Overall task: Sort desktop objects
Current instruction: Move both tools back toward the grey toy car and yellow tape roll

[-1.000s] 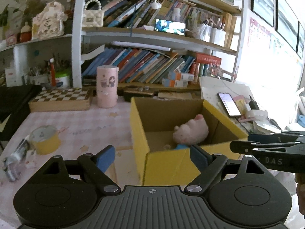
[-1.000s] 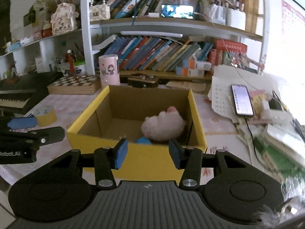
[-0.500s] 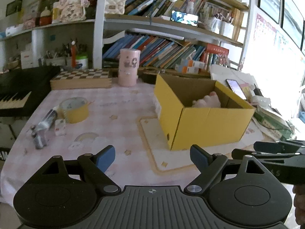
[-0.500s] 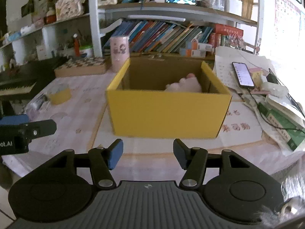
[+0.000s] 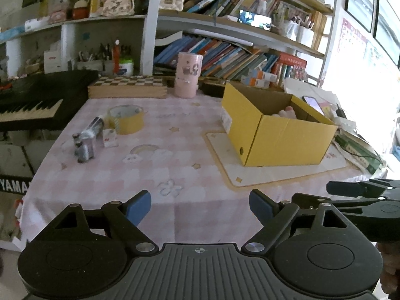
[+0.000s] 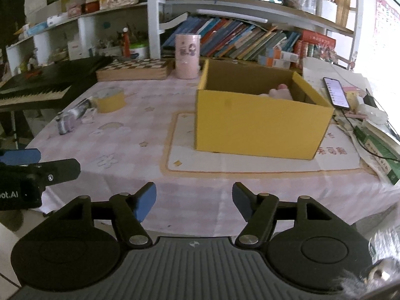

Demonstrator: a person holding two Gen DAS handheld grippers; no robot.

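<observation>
Both of your grippers hang over the near edge of the desk (image 5: 200, 175) with its pink checked cloth, well back from everything, which suits picking a fresh target. The left gripper (image 5: 200, 206) has its fingers spread wide with nothing between them. The right gripper (image 6: 194, 198) has just been opening its fingers; they stand moderately apart and empty.

The open yellow cardboard box (image 6: 260, 122) sits on a cream mat at the right, evidently the place for collected things. Inside, a pale pink plush toy (image 6: 278, 92) peeks above the rim; whatever else lies in there is hidden by the walls.

What seems left to sort is grouped at the far left: a roll of yellow tape (image 5: 126, 120), a small white carton (image 5: 110, 137) just beside it, and a silvery tube-like bundle (image 5: 86, 140) whose nature you cannot make out.
</observation>
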